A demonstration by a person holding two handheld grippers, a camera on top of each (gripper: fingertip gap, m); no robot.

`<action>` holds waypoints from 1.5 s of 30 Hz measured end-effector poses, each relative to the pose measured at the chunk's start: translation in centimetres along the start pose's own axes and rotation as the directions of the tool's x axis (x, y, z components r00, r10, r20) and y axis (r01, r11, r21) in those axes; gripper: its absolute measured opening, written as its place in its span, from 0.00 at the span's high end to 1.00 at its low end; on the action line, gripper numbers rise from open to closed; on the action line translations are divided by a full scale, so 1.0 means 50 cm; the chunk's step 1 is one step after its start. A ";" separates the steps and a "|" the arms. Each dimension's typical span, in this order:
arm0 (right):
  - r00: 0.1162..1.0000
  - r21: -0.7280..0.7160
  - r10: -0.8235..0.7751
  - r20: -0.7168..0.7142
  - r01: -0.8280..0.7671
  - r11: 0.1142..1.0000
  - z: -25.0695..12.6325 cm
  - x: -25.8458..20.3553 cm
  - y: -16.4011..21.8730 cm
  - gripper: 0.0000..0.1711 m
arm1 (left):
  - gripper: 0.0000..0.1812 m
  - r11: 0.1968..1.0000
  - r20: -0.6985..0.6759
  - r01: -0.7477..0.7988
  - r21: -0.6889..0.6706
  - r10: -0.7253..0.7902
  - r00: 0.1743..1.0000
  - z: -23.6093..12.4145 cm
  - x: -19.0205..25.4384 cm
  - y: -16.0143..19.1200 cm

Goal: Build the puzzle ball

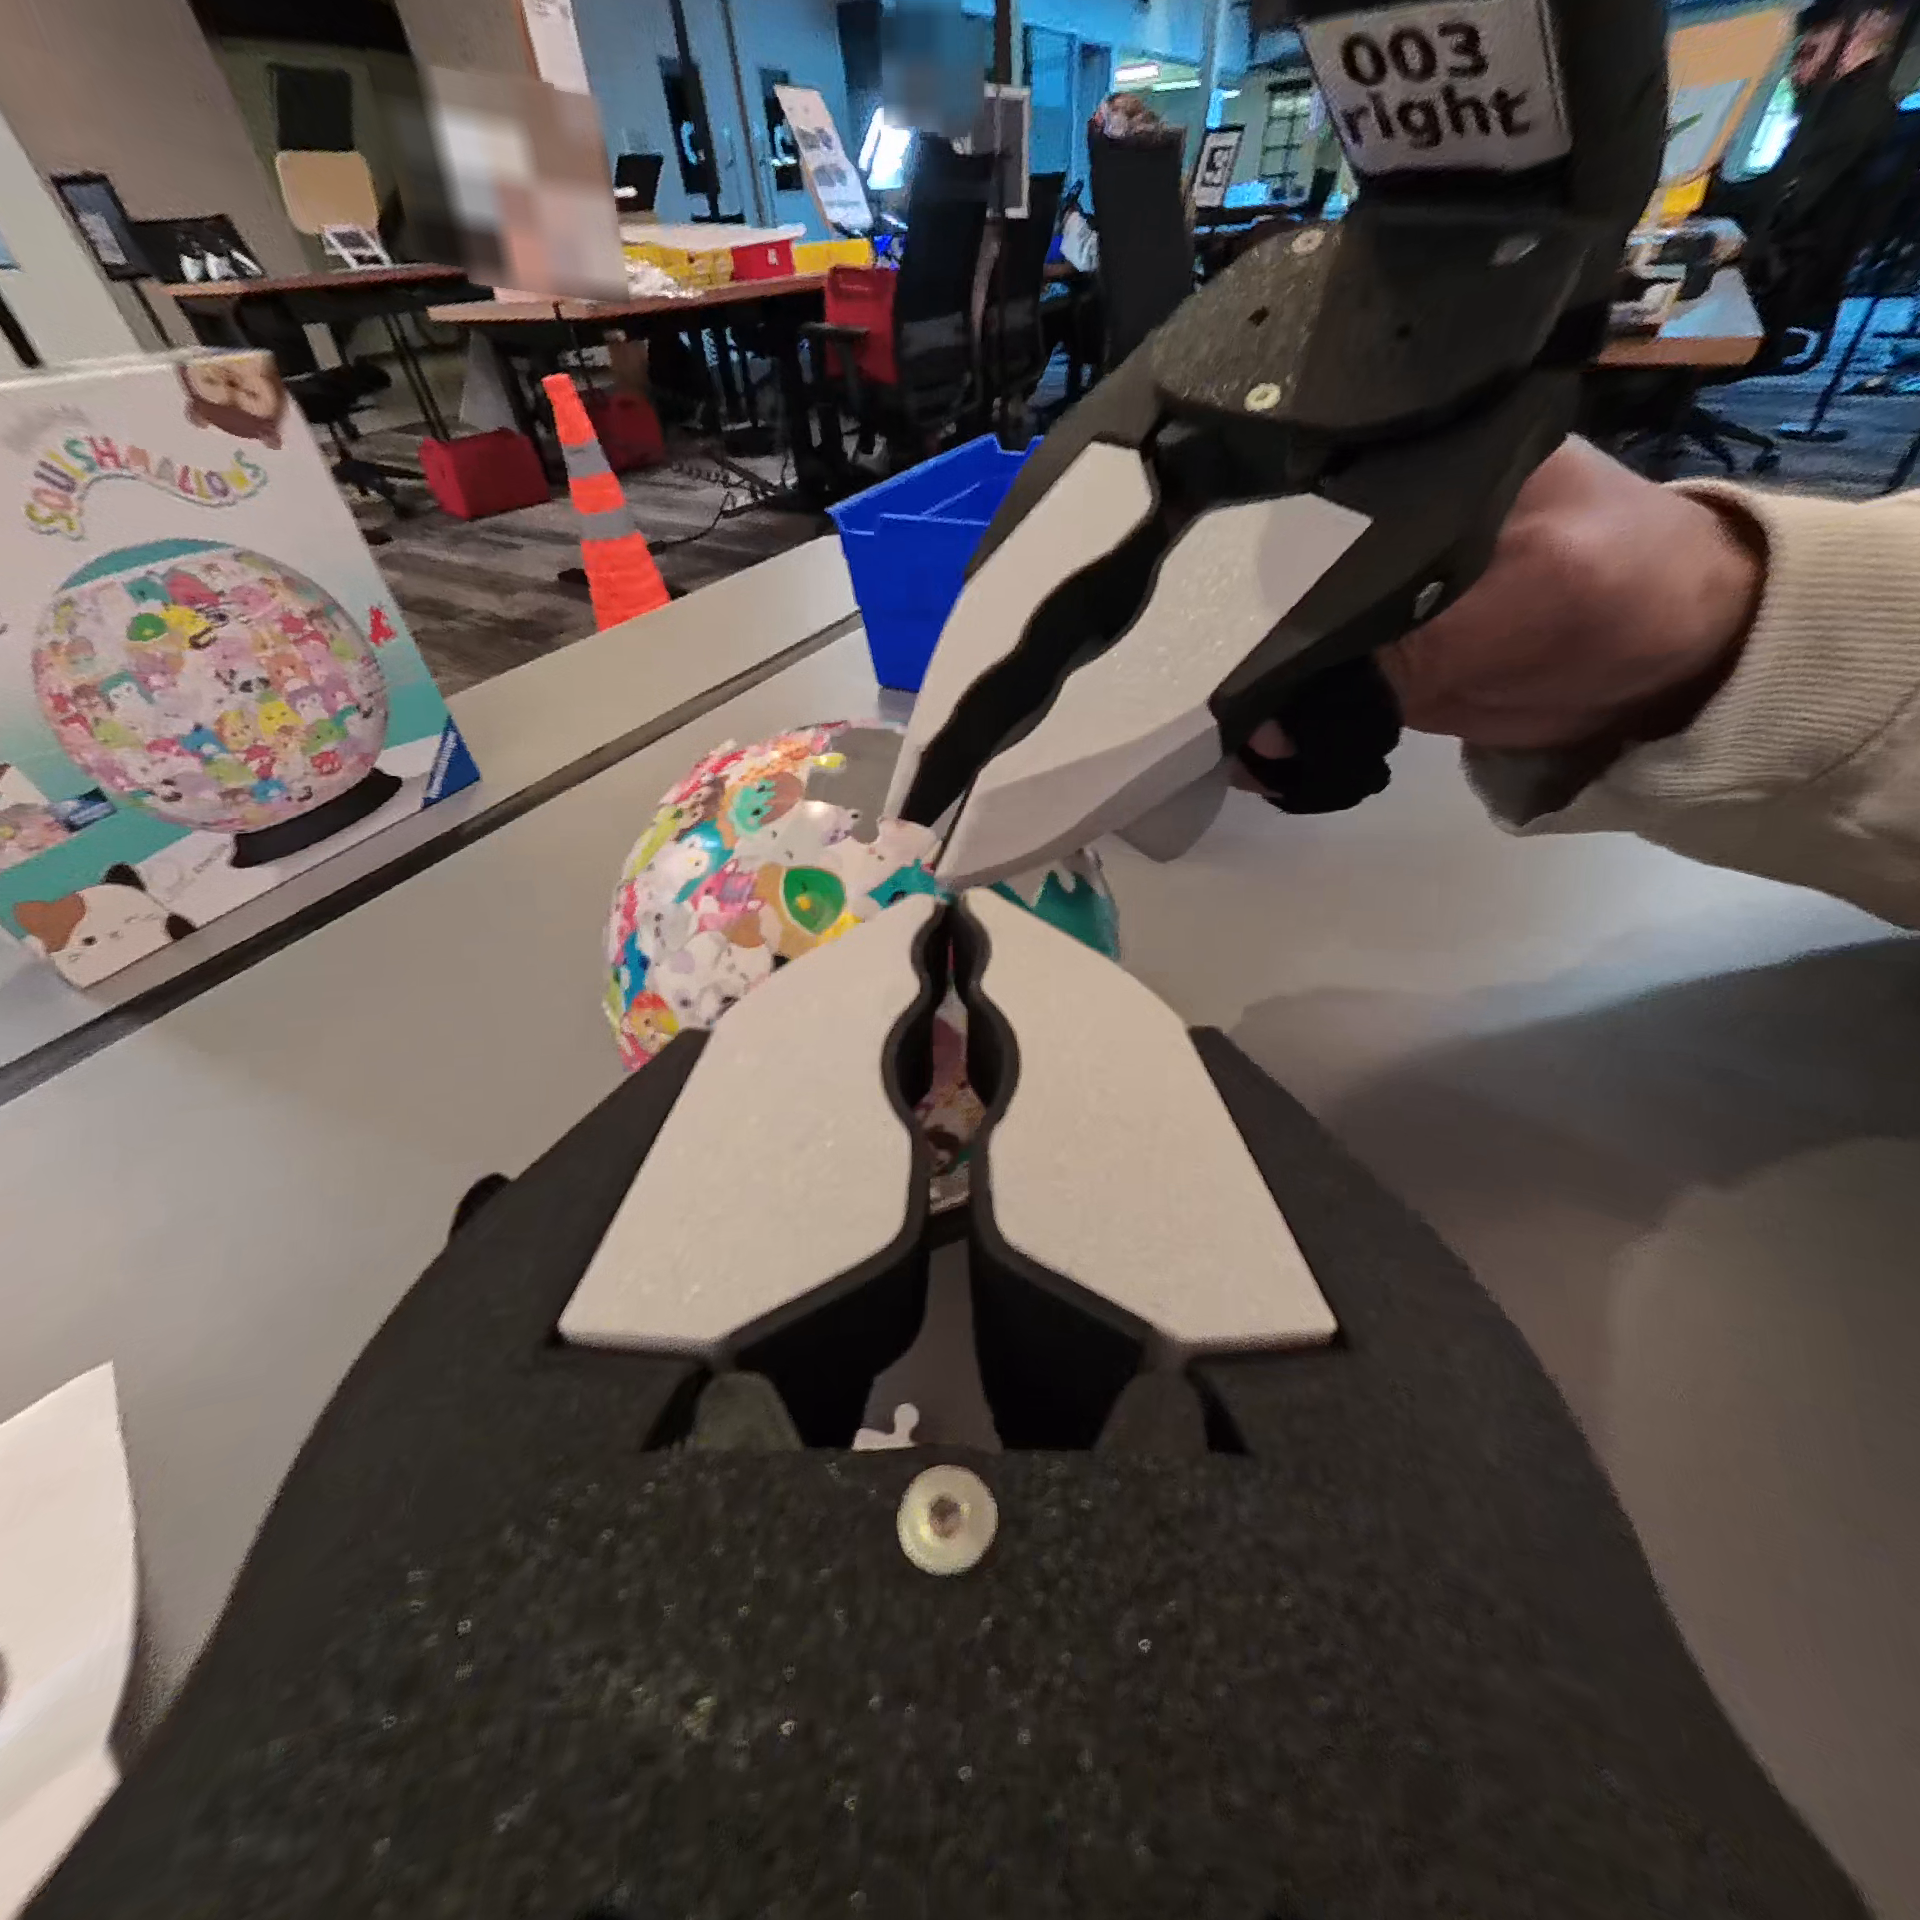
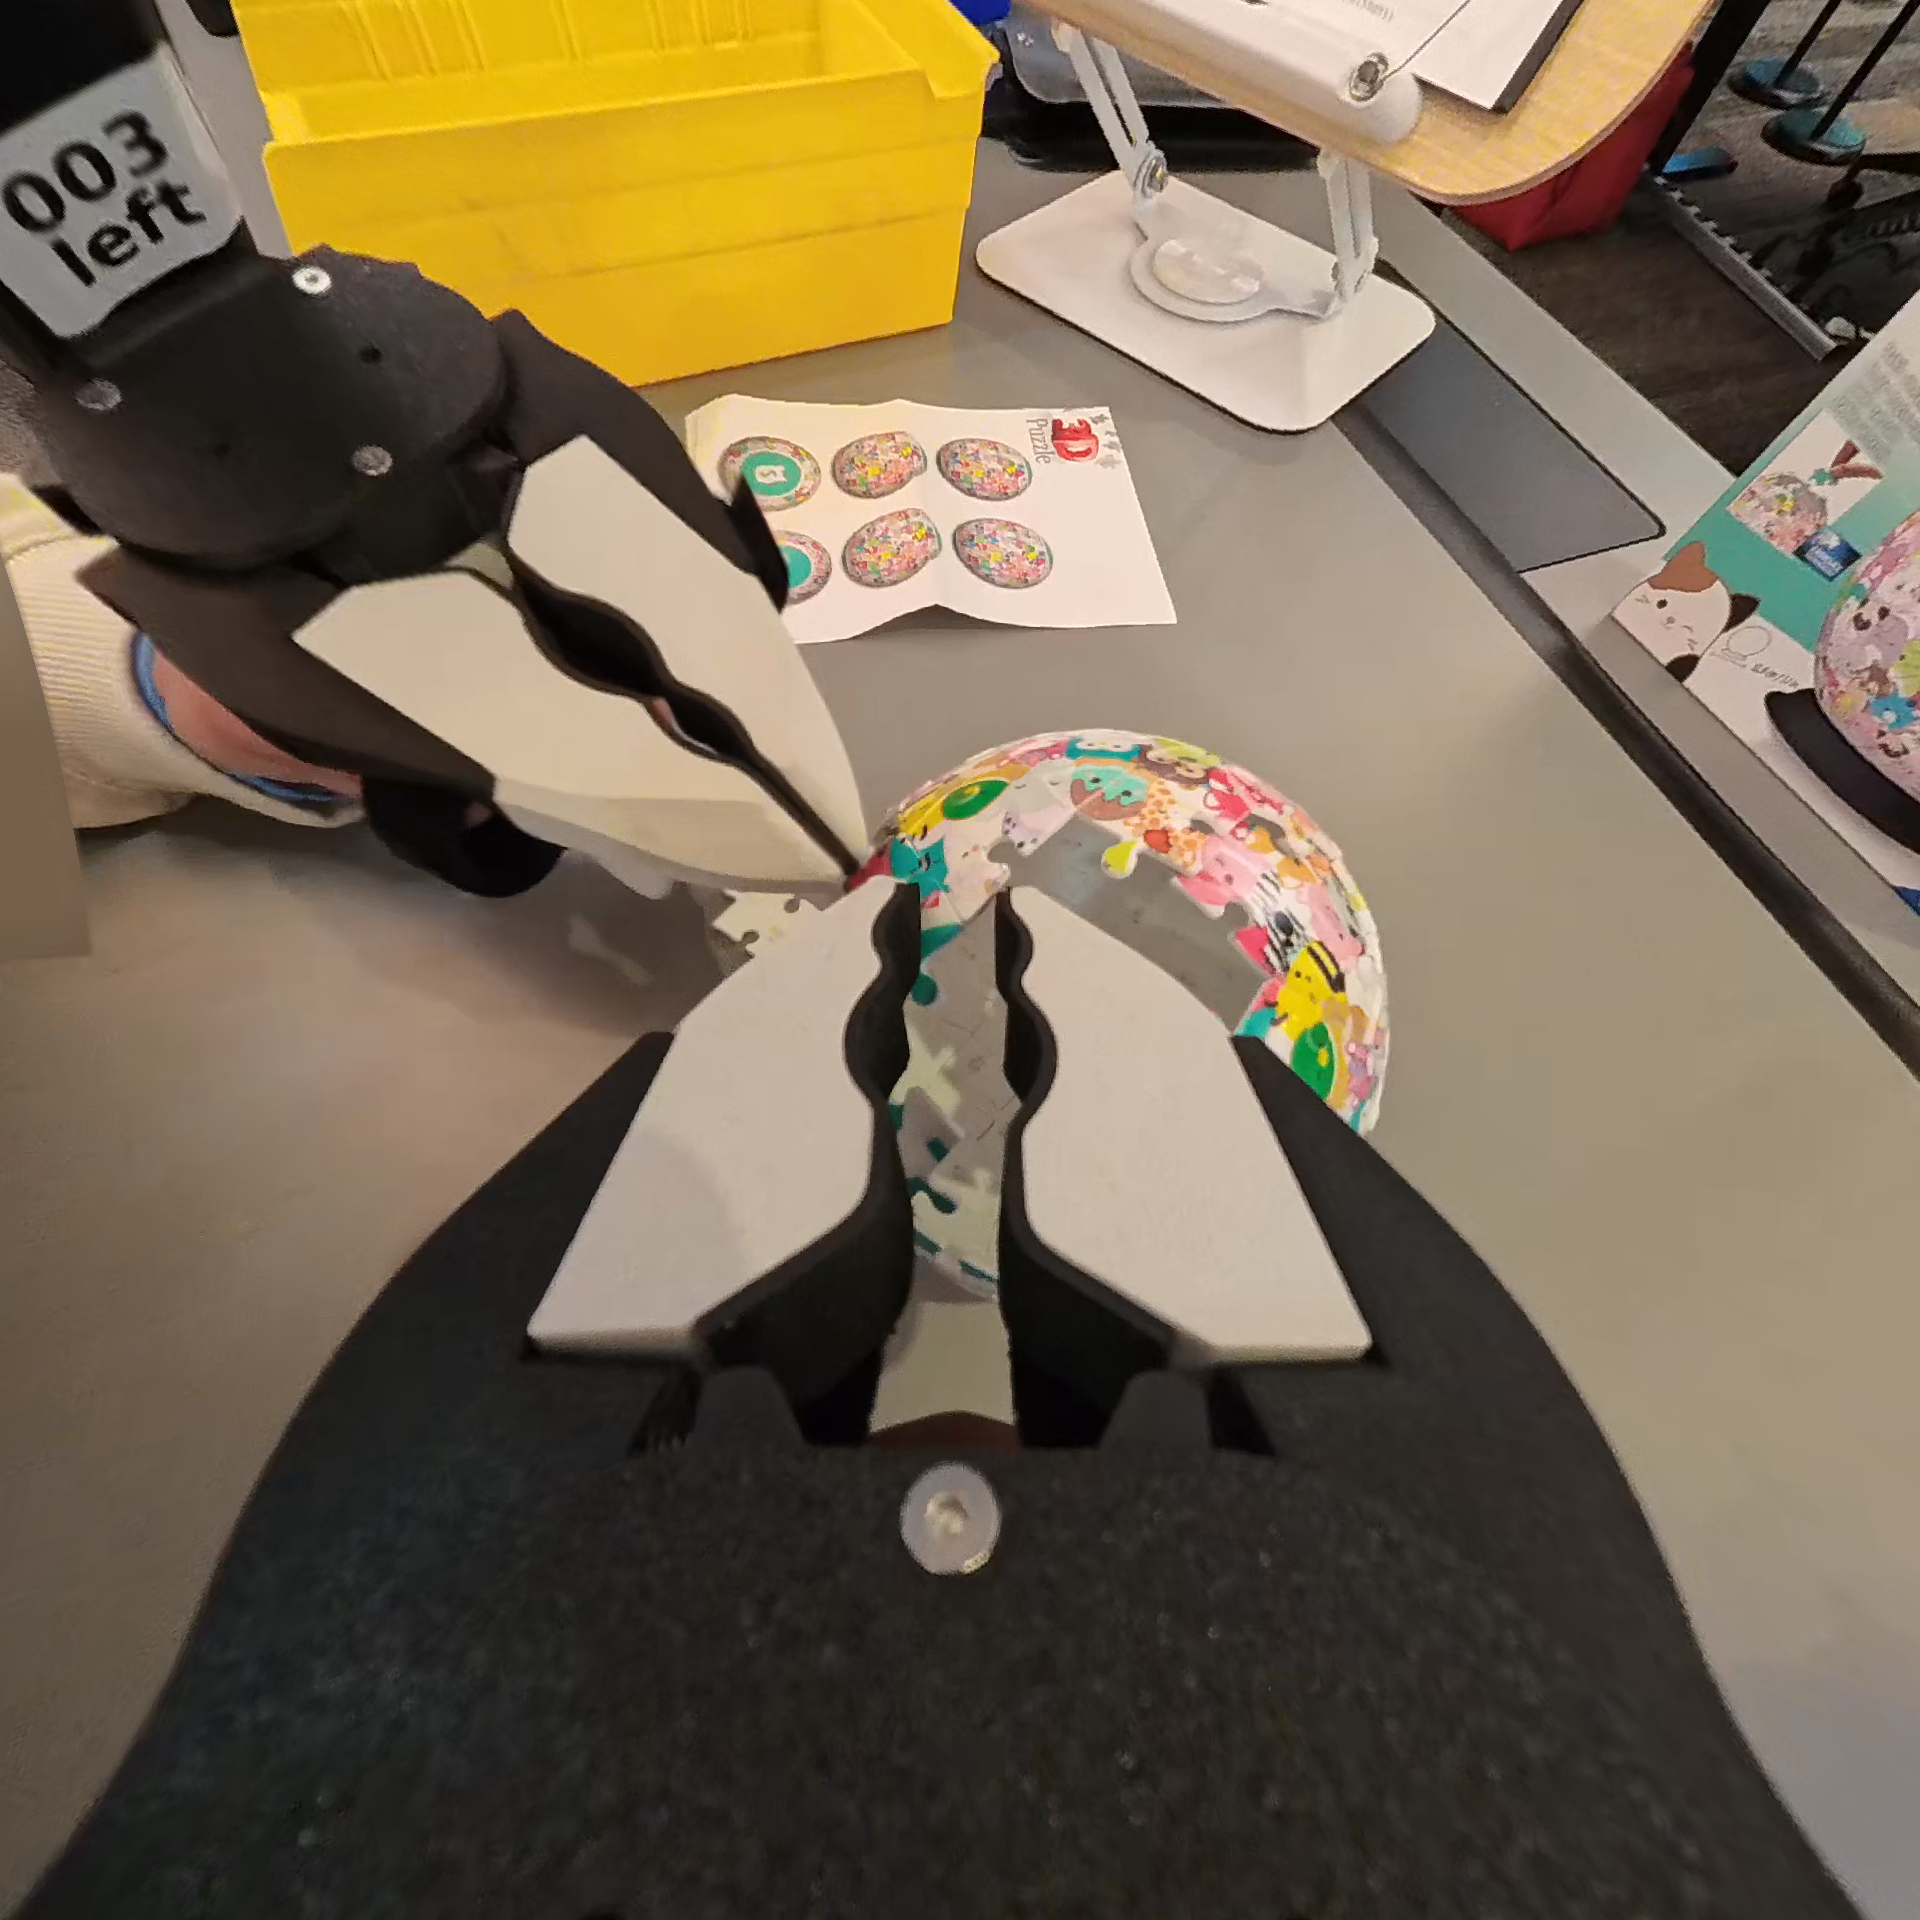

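The puzzle ball (image 2: 1143, 862) sits on the grey tabletop (image 2: 1558, 1351) at the centre of both views, partly built: a shell of coloured pieces with a big opening on top and a jagged, tabbed rim. It looks light and hollow, thin stiff plastic, held together only by its interlocking tabs, so I judge a hard squeeze or a sideways push would pop pieces loose or roll it away. The safest hold is probably the rim, pinched across its thin wall, with the other gripper steadying the outside.

The left gripper (image 1: 951, 914) has its jaws nearly closed, tips at the ball's edge; whether it pinches the rim or a piece I cannot tell. The right gripper (image 2: 956, 904) is narrowly parted, one finger on each side of the rim, apparently not clamped. In the left wrist view its tips come down onto the ball's top edge, and the two grippers nearly touch, so they crowd each other there.

A loose white piece (image 2: 753, 920) lies on the tabletop just left of the ball, beneath the left gripper. An instruction sheet (image 2: 966, 520) lies in the upper middle of the right wrist view, a yellow bin (image 2: 623, 187) behind it, a white stand (image 2: 1226, 301) at upper right. The puzzle box (image 1: 197, 665) stands at left in the left wrist view, a blue bin (image 1: 914, 551) beyond the ball. None blocks the work.
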State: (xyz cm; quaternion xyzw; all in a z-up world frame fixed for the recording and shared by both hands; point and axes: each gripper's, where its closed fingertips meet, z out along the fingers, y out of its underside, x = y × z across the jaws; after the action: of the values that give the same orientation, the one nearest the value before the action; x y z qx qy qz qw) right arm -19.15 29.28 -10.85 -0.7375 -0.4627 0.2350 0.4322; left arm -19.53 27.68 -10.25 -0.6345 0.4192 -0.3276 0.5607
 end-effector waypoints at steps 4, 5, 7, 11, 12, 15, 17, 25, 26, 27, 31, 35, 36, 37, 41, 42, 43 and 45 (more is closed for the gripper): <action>1.000 -0.005 -0.012 -0.010 0.012 1.000 -0.003 0.000 0.001 0.91 | 1.00 0.999 0.036 -0.016 -0.039 0.017 0.999 -0.019 -0.017 0.019; 1.000 -0.008 -0.014 -0.008 0.014 1.000 -0.004 -0.001 0.003 0.90 | 1.00 0.998 0.032 -0.029 -0.048 0.031 0.999 -0.026 -0.016 0.027; 0.999 -0.007 -0.029 -0.015 0.029 1.000 -0.008 -0.002 0.005 0.89 | 1.00 0.998 0.009 -0.045 -0.054 0.046 0.999 -0.036 -0.008 0.037; 1.000 -0.019 -0.001 0.009 0.001 1.000 -0.006 -0.009 0.016 0.88 | 1.00 0.999 -0.031 -0.020 -0.028 0.020 0.999 -0.030 0.005 0.027; 1.000 -0.018 0.006 0.011 -0.006 1.000 -0.004 -0.010 0.016 0.88 | 1.00 1.000 -0.030 -0.005 -0.018 0.005 1.000 -0.026 0.005 0.021; 1.000 -0.021 0.002 0.014 -0.002 1.000 0.000 -0.012 0.016 0.87 | 1.00 0.999 -0.021 -0.013 -0.040 0.012 1.000 -0.008 0.003 0.023; 1.000 -0.026 -0.010 0.006 0.010 1.000 0.000 -0.013 0.015 0.87 | 1.00 0.997 -0.014 -0.027 -0.069 0.026 1.000 0.000 0.002 0.032; 1.000 -0.043 -0.013 -0.010 0.013 0.999 -0.002 -0.008 0.021 0.87 | 1.00 0.999 0.024 -0.042 -0.023 0.043 0.999 -0.032 -0.013 0.020; 1.000 -0.045 -0.019 -0.023 0.018 0.999 -0.005 -0.005 0.022 0.87 | 1.00 0.998 0.041 -0.042 -0.036 0.044 0.998 -0.038 -0.024 0.025; 0.999 -0.046 -0.022 -0.039 0.020 0.999 -0.011 -0.002 0.021 0.87 | 1.00 0.998 0.069 -0.041 -0.048 0.044 0.997 -0.045 -0.040 0.032; 0.981 -0.025 -0.101 -0.163 0.098 0.995 -0.047 0.007 0.003 0.91 | 1.00 0.996 0.121 0.039 -0.082 -0.029 0.992 -0.072 -0.088 0.057; 0.920 -0.031 -0.300 -0.251 0.302 0.953 -0.033 -0.051 -0.025 1.00 | 1.00 0.993 0.159 0.056 -0.104 -0.039 0.986 -0.096 -0.123 0.074; 0.893 -0.088 -0.353 -0.278 0.342 0.936 -0.016 -0.059 -0.017 1.00 | 1.00 0.993 0.174 0.053 -0.104 -0.034 0.984 -0.101 -0.131 0.076; 0.863 -0.160 -0.407 -0.299 0.375 0.913 0.002 -0.062 -0.005 1.00 | 1.00 0.993 0.183 0.048 -0.109 -0.027 0.983 -0.106 -0.136 0.079; 0.766 -0.260 -0.505 -0.397 0.434 0.862 0.024 -0.046 -0.006 1.00 | 1.00 0.993 0.204 0.015 -0.116 0.009 0.979 -0.120 -0.145 0.076; 0.773 -0.250 -0.497 -0.393 0.431 0.867 0.028 -0.048 -0.009 1.00 | 1.00 0.994 0.206 0.015 -0.112 0.008 0.978 -0.122 -0.147 0.074; 0.780 -0.254 -0.490 -0.391 0.420 0.871 0.031 -0.047 -0.007 1.00 | 1.00 0.994 0.204 0.022 -0.106 0.000 0.979 -0.125 -0.147 0.072; 0.771 -0.294 -0.484 -0.414 0.390 0.872 0.030 -0.027 0.006 1.00 | 1.00 0.995 0.190 0.044 -0.088 -0.026 0.981 -0.127 -0.145 0.066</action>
State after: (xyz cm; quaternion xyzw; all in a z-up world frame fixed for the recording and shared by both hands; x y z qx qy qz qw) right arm -20.77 28.65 -11.96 -0.6813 -0.5220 -0.1063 0.5020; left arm -28.86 31.34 -12.10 -0.6950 0.3675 -0.2561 0.5625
